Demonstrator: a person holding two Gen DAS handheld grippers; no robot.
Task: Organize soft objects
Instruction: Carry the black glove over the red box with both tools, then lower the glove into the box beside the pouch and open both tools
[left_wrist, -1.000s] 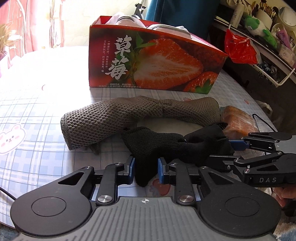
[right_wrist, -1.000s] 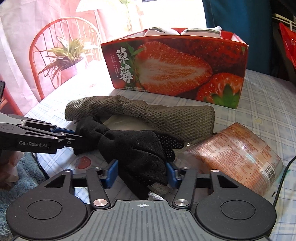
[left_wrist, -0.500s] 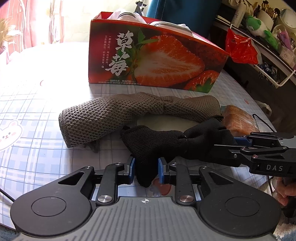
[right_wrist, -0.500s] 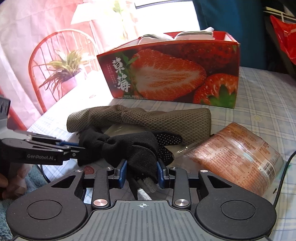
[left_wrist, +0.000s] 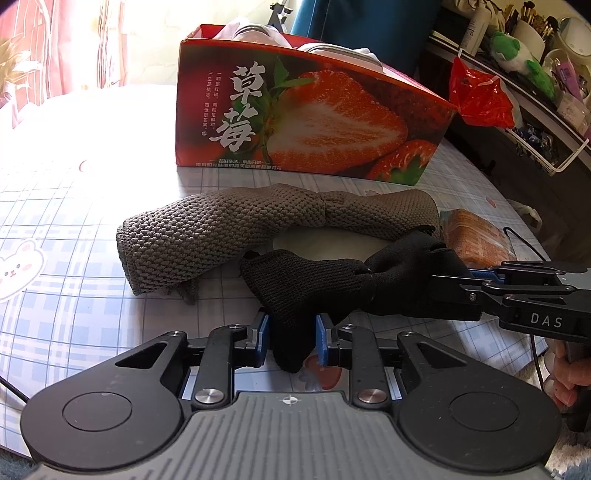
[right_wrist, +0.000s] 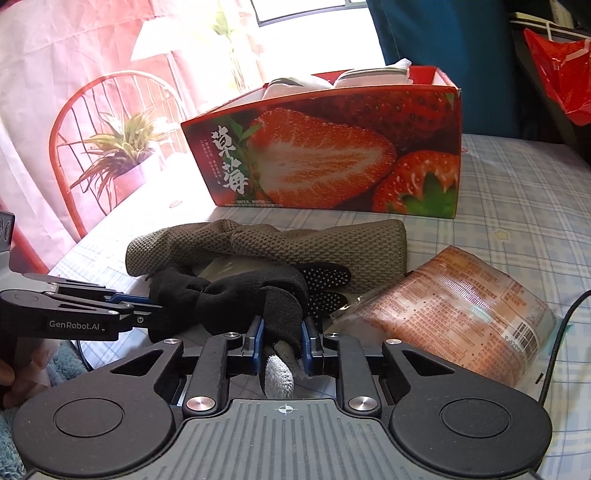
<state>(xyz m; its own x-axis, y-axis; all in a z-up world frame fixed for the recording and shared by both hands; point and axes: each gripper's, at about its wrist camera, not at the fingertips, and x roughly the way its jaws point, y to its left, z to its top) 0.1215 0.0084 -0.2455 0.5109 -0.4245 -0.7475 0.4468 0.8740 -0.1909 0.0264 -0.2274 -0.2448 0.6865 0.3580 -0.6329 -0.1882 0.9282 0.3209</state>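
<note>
checked tablecloth (left_wrist: 74, 229); both grippers pinch black glove (left_wrist: 303, 284); box (left_wrist: 295, 122) behind

The strawberry box (left_wrist: 310, 122), upper centre, bears large white "草莓". The right claw (left_wrist: 454, 291) reads "DAS"; the left claw (right_wrist: 155, 314) reads "GenRobot.AI".

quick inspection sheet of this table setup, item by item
surface: checked tablecloth with cartoon prints
job's things: black gloves bunched, pinched at both ends; grey knit gloves lying behind them
clutter: strawberry box with white items inside; orange packet
grippers: left gripper shut on black gloves; right gripper has just closed on their other end
cables: black cable at the table's edge
surroundings: red chair, potted plant, red bag
</note>
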